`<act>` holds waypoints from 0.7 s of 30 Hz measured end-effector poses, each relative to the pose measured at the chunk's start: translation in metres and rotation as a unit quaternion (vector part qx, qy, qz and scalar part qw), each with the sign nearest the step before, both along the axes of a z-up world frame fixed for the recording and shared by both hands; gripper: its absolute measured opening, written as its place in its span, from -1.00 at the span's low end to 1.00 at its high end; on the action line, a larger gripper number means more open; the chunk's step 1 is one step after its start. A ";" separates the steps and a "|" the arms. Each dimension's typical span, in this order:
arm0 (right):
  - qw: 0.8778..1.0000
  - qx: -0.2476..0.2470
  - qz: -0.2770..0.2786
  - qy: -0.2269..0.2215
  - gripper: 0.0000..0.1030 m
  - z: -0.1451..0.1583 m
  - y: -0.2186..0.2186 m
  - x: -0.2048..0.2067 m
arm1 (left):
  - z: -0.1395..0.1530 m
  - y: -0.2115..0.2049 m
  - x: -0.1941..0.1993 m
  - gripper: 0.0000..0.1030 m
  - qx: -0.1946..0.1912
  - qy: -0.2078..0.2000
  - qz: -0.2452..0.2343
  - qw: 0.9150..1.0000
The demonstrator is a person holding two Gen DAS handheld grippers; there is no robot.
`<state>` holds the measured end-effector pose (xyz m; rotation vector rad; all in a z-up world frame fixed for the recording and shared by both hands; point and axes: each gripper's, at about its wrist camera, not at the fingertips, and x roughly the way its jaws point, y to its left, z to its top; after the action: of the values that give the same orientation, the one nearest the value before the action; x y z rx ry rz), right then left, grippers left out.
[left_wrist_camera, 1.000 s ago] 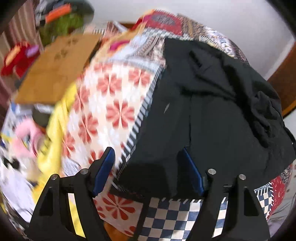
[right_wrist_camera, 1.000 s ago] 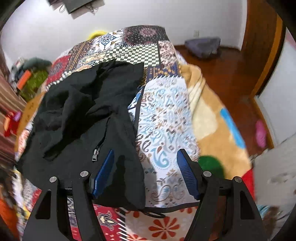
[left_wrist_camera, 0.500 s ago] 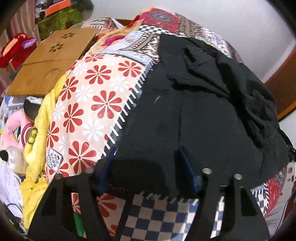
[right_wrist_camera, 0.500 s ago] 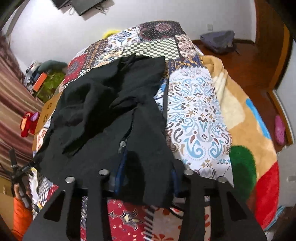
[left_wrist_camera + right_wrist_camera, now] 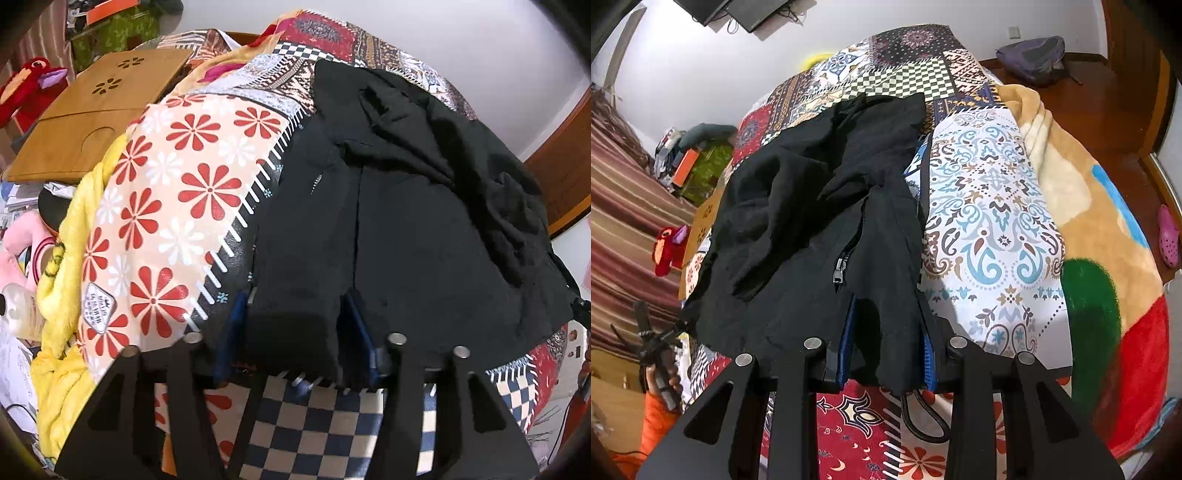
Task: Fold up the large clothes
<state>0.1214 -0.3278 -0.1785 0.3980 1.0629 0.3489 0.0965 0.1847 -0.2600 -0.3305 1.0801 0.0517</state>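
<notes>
At the lower centre of each wrist view, a black two-finger tool with blue pads grips the near hem of a crumpled black zip-front jacket (image 5: 406,221): the left tool (image 5: 295,332) is closing on a thick bunch of hem, and the right tool (image 5: 886,347) is clamped on the corner beside the zip. The jacket lies across the middle of a bright patchwork quilt covering the bed (image 5: 990,206). A clean fold likely needs both corners lifted together, evenly, keeping the hem taut.
</notes>
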 end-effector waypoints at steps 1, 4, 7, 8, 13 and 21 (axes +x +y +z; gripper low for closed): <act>1.000 -0.005 0.004 0.001 -0.44 0.000 0.002 0.001 | -0.001 -0.002 0.002 0.12 0.003 0.002 0.001 1.000; 1.000 -0.003 0.007 0.000 -0.49 0.002 0.006 0.003 | -0.001 -0.009 0.012 0.12 0.018 0.008 -0.004 1.000; 1.000 -0.010 0.012 -0.020 -0.81 0.010 0.011 0.005 | 0.007 -0.017 0.017 -0.41 0.035 0.006 -0.019 0.999; 0.999 -0.017 0.014 -0.028 -0.81 0.014 0.014 0.005 | 0.012 -0.020 0.018 -0.60 0.032 0.001 -0.026 0.999; 0.997 -0.003 0.021 -0.070 -0.85 0.040 0.018 0.015 | 0.055 -0.023 0.025 -0.66 -0.026 -0.051 -0.050 0.997; 0.991 -0.011 0.038 -0.125 -0.87 0.085 0.032 0.077 | 0.134 -0.026 0.082 -0.69 -0.091 -0.128 -0.068 0.985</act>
<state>0.1985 -0.2956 -0.0940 0.2862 0.8370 0.4420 0.1784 0.1586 -0.1260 -0.4140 0.8511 -0.2083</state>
